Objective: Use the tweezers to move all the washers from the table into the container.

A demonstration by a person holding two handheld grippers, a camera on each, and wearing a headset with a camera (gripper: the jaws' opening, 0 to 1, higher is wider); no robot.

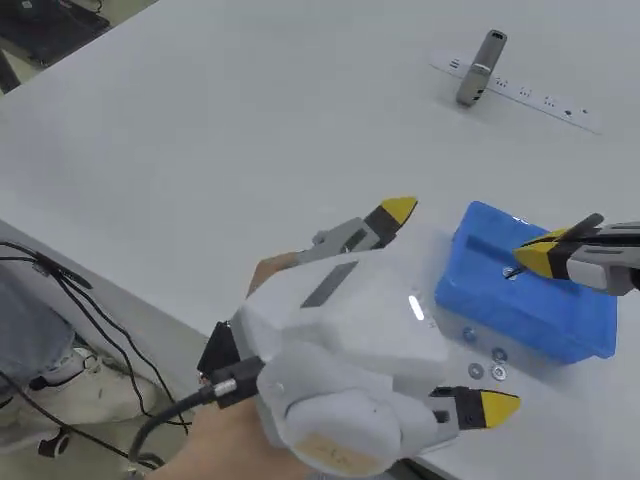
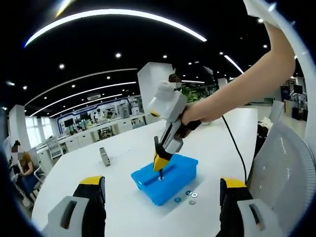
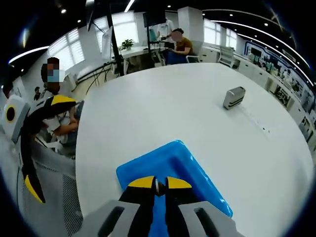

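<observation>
Your right fingers point(image 3: 141, 182) were pinched on the tweezers point(image 2: 160, 173) over the blue container point(image 3: 168, 158) at lower centre. Your left fingers point(image 2: 91, 181) stood wide apart, with washers point(image 2: 189, 194) on the worktop point(image 2: 123, 148) beside the container.

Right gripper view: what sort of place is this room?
Probably an open-plan office or lab: big white tables, a seated person in the background, large windows, and long ceiling light strips.
</observation>
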